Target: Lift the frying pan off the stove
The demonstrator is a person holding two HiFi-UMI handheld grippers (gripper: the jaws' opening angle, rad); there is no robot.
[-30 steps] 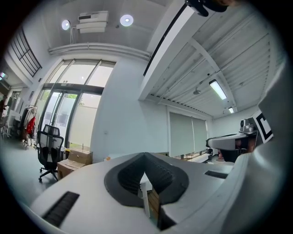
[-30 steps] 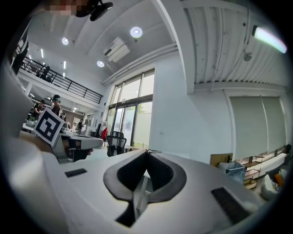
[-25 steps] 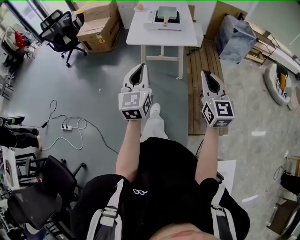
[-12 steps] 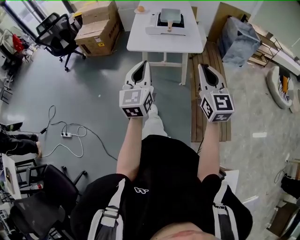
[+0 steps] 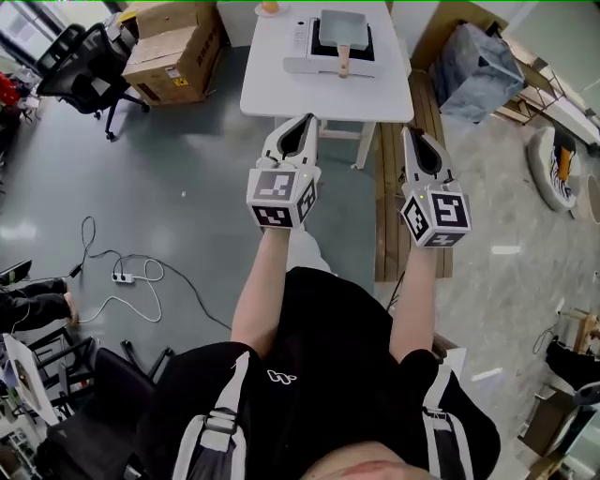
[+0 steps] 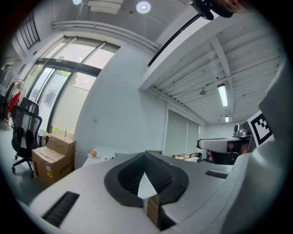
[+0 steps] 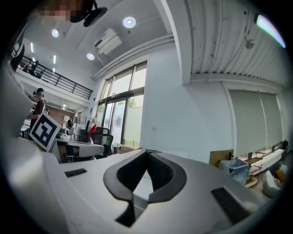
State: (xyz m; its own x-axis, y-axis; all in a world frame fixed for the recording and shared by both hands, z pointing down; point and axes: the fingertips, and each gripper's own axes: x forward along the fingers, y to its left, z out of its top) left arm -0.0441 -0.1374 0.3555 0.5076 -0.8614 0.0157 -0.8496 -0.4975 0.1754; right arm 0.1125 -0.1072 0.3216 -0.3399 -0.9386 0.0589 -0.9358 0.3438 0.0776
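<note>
1. Frying pan (image 5: 342,28), grey and rectangular with a wooden handle, is seen resting on the stove (image 5: 300,64). The stove is set toward the far edge of the white tabletop (image 5: 281,89), about midway along it, and the handle is pointed at the near edge.
2. An orange fruit (image 5: 269,7) is placed near the far left corner of the tabletop, apart from the stove.
3. The left gripper (image 5: 307,120) is held in the air just in front of the tabletop's near edge, well apart from the pan. Its fingers are pressed together, and nothing is caught between them.
4. The right gripper (image 5: 410,132) is held beside it, off the near right corner of the tabletop. Its fingers are likewise closed on each other and empty.
5. A cardboard box (image 5: 173,47) is seen on the floor to the left of the tabletop, with an office chair (image 5: 80,66) beyond it.
6. A power strip (image 5: 122,277) with a looped cable is laid on the floor, nearer to the person.
</note>
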